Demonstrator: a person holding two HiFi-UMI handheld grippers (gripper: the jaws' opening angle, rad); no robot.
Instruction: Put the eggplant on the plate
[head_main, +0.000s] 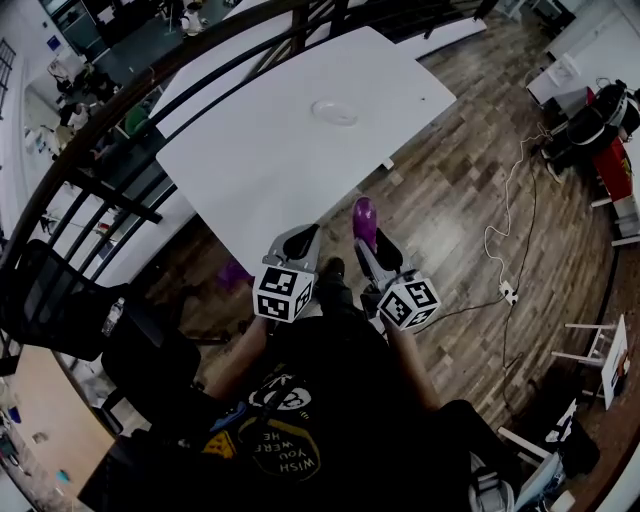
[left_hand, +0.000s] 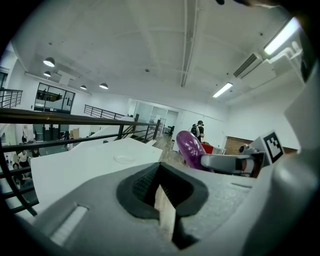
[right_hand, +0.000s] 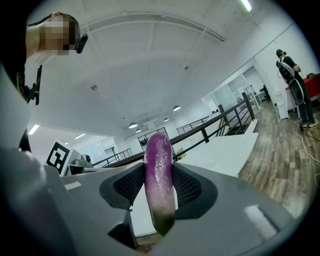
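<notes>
The purple eggplant stands upright between the pads of my right gripper, which is shut on it, just off the near edge of the white table. In the right gripper view the eggplant fills the gap of the right gripper. A shallow pale plate lies far back on the table, well beyond both grippers. My left gripper sits beside the right one, shut with nothing in it. The left gripper view shows the left gripper, the eggplant and the plate.
A black railing runs along the table's left side. Wood floor lies to the right, with a white cable and a plug strip. A person stands far off to the right. A dark chair is at my left.
</notes>
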